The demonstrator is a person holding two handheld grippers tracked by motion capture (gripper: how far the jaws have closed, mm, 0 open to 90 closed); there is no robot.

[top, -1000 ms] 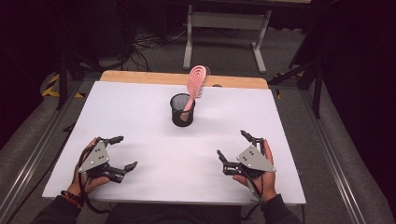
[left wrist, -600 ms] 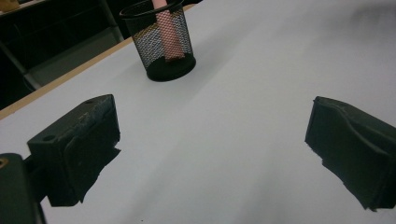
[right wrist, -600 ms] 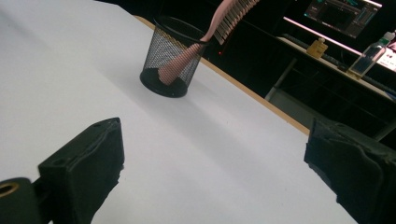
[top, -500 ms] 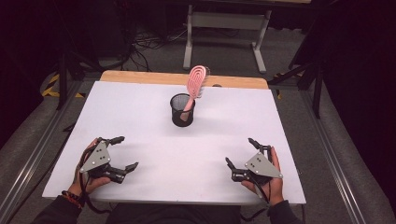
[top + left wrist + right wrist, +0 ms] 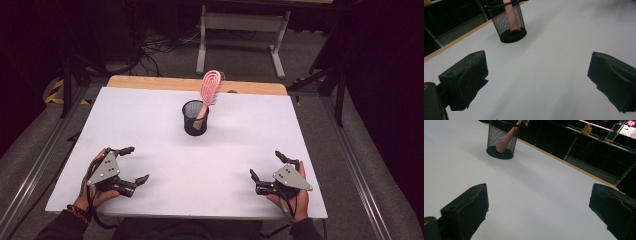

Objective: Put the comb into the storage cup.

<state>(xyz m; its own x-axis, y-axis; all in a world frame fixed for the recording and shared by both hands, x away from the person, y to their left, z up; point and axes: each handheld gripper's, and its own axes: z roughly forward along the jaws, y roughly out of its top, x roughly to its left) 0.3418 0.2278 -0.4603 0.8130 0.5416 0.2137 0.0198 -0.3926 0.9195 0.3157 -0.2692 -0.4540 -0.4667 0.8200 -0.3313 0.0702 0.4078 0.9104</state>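
While a pink brush (image 5: 210, 90) stands in the cup (image 5: 195, 119), left gripper (image 5: 134, 164) and right gripper (image 5: 265, 165) gape empty.

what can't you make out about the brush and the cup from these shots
- Pink brush: its head is cut off by the top edge in the left gripper view and the right gripper view.
- Handle end, high view: hidden inside the black mesh cup, seen only through the mesh.
- Small things on the far shelf, right gripper view: too small and dim to identify.

Pink brush (image 5: 512, 17) head cut off by top edge; handle veiled by mesh cup (image 5: 507, 22).
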